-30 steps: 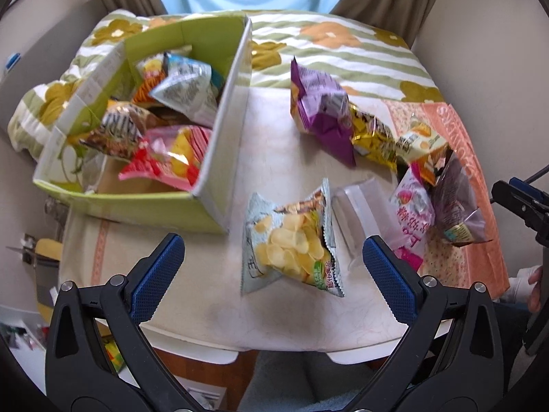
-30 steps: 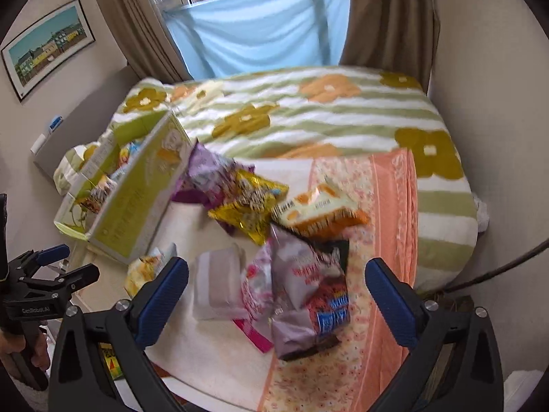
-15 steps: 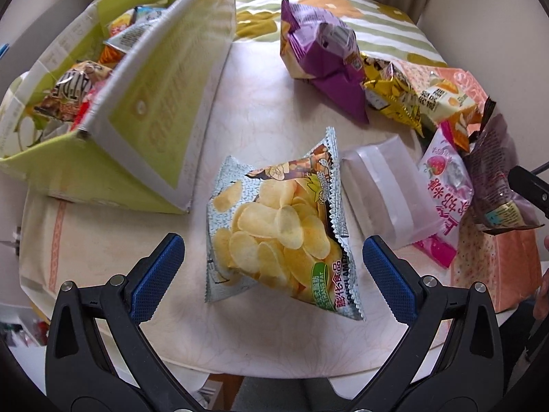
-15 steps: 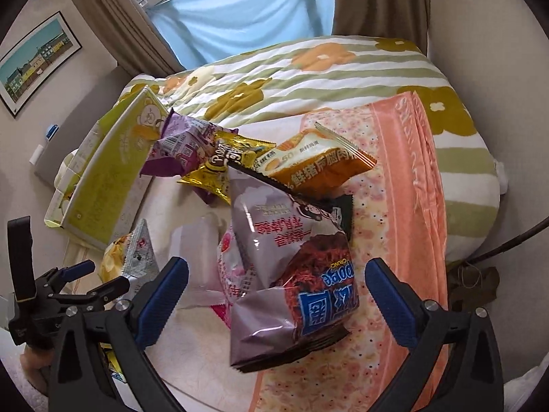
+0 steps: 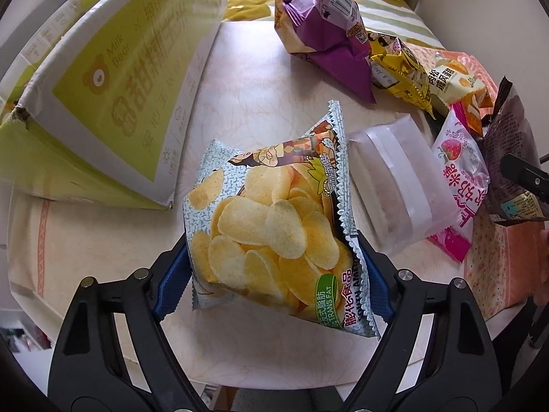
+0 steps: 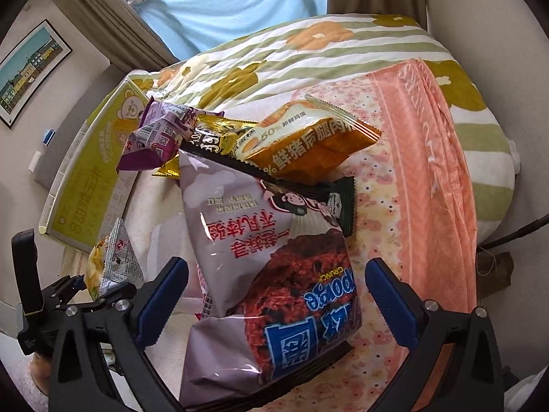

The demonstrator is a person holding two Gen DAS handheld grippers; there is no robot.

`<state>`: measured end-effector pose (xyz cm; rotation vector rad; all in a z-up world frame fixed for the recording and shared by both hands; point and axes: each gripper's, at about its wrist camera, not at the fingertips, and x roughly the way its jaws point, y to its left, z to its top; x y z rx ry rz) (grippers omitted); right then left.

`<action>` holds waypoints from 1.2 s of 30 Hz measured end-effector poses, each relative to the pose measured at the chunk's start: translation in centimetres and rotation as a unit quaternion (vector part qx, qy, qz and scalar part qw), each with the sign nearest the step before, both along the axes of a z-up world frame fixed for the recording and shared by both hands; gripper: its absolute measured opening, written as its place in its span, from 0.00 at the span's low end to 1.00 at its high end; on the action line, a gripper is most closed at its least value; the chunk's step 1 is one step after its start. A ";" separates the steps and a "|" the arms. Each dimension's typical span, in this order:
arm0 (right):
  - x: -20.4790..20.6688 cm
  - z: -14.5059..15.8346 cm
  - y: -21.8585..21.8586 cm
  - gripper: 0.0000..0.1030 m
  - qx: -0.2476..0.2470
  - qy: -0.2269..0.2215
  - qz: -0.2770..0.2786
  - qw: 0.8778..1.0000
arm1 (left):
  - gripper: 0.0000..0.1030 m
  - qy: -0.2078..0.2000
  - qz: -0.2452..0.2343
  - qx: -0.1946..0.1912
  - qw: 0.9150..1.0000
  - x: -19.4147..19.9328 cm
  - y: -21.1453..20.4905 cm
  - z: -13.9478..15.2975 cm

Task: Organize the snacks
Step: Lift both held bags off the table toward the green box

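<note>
My left gripper (image 5: 272, 271) is shut on a bag of potato chips (image 5: 271, 219), its blue pads pressing both sides of the bag's near end on the round table (image 5: 247, 82). The same bag and gripper show in the right wrist view (image 6: 109, 261). My right gripper (image 6: 276, 295) is open, its jaws astride a mauve and brown crunch snack bag (image 6: 271, 274) without touching it. That bag also shows in the left wrist view (image 5: 511, 158). The green snack box (image 5: 113, 79) stands at the left.
On the table lie a purple bag (image 5: 322, 24), a yellow bag (image 5: 401, 68), an orange cake pack (image 6: 308, 144), a pink strawberry pack (image 5: 459, 171) and a clear white packet (image 5: 398, 182). A pink cloth (image 6: 435, 171) covers the table's right side; a bed lies beyond.
My left gripper moved forward and closed on the chips bag. My right gripper moved in over the mauve crunch bag, still open.
</note>
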<state>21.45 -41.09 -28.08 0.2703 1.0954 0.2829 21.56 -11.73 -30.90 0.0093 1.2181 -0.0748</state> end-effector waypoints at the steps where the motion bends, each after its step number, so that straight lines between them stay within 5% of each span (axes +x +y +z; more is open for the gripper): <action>1: 0.0 -0.1 0.1 1.00 -0.004 0.002 0.002 1.000 | 0.80 0.000 -0.003 0.002 1.000 0.0 0.0 0.0; 8: -0.1 -0.8 0.0 0.99 -0.012 0.008 0.004 1.000 | 0.75 0.004 -0.015 0.004 1.000 -0.6 -0.3 0.5; 12: -0.2 -0.9 -0.2 0.78 0.017 0.015 0.009 1.000 | 0.75 0.005 -0.016 0.000 1.000 -0.9 -0.3 0.8; 21: -1.8 -0.1 -1.2 0.66 0.027 0.009 -0.010 1.000 | 0.75 -0.013 -0.027 -0.001 1.000 -1.8 -0.5 2.7; 36: -4.7 7.1 -1.4 0.66 0.010 -0.024 -0.011 1.000 | 0.75 -0.111 -0.032 -0.020 0.993 -4.4 -1.2 13.0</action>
